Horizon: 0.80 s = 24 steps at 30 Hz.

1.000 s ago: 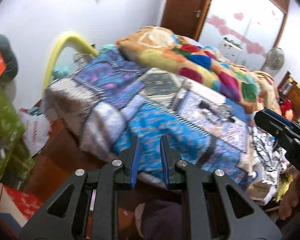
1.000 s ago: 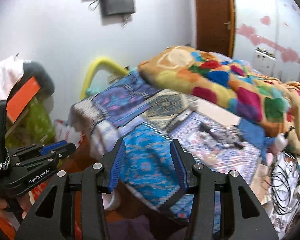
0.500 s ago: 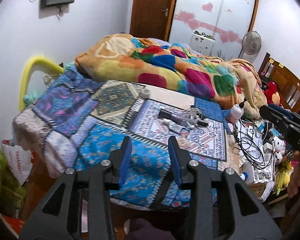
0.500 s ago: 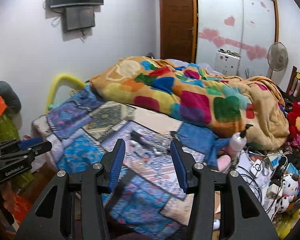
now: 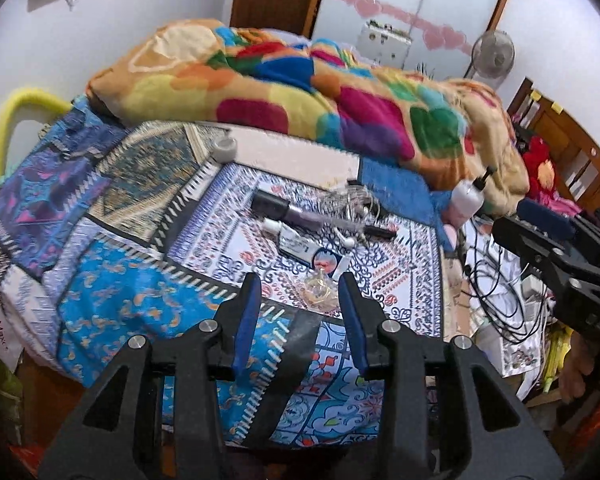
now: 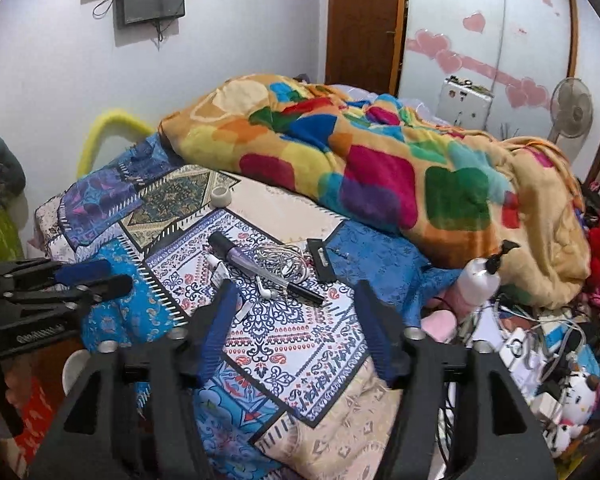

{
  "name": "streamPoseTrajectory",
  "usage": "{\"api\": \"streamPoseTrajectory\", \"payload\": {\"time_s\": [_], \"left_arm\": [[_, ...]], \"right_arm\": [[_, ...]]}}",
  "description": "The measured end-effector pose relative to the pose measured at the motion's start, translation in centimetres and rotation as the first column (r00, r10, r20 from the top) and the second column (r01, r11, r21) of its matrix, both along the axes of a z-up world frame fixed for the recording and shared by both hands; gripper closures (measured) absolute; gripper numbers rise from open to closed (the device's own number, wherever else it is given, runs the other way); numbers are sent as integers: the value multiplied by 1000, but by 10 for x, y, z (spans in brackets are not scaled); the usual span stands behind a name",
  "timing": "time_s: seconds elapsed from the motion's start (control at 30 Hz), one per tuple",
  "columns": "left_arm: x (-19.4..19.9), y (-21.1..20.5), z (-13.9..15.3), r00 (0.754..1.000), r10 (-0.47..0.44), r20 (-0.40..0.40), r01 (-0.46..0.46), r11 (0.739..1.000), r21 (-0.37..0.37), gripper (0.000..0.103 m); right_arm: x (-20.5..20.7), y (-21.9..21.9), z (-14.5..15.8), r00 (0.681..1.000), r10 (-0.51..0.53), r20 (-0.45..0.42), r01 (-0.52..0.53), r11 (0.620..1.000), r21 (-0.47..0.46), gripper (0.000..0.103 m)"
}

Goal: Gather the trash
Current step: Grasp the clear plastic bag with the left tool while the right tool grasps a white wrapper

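We see a bed (image 6: 112, 204) that fills most of both views, covered in patchwork sheets of blue and white prints. A thick blanket (image 6: 380, 160) with bright colour patches lies heaped across its far half.

On the patterned white sheet, a small cluster of loose things lies together. A dark-capped purple tube (image 6: 236, 254) lies beside a tangle of white earphone cable (image 6: 284, 258), and a black pen (image 6: 304, 291) lies at the near edge of the tangle. A small white tube (image 5: 300, 246) rests near them. Closest to us in the left wrist view lies a crumpled clear wrapper (image 5: 318, 290), the likeliest piece of trash.

A white pump bottle (image 6: 478, 280) stands at the bed's right edge, above a pile of cables and soft toys. A small white roll of tape (image 6: 221, 196) sits further back on the bed.

Our left hand-held gripper (image 5: 300, 312) points down at the bed with its jaws partly apart, after opening over the last second. Nothing is between them, and the wrapper shows just beyond the blue pads.

Our right hand-held gripper (image 6: 296, 320) has just been opening further and its jaws stand wide apart, holding nothing. The patterned sheet shows between its fingers, with the pen just beyond the tips.
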<state>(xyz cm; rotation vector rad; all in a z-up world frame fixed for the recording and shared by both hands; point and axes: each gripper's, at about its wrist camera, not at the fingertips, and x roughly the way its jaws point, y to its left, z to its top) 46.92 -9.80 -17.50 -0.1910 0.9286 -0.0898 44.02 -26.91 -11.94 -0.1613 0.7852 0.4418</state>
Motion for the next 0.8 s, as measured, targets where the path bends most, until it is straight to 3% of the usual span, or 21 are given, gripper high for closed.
{"api": "streamPoseTrajectory", "payload": {"time_s": [0.2, 0.53, 0.77, 0.8], "left_arm": [[30, -10, -43, 995, 2, -103, -2, 1000, -1, 56], [57, -32, -89, 977, -72, -201, 67, 997, -32, 53], [61, -37, -94, 984, -51, -171, 55, 998, 19, 54], [61, -38, -94, 984, -52, -168, 57, 998, 26, 62]], "right_arm": [[24, -3, -29, 992, 40, -116, -34, 998, 52, 41], [45, -1, -57, 984, 33, -176, -23, 998, 56, 41], [52, 5, -65, 980, 62, -190, -52, 997, 61, 41], [54, 7, -66, 978, 71, -198, -59, 996, 67, 41]]}}
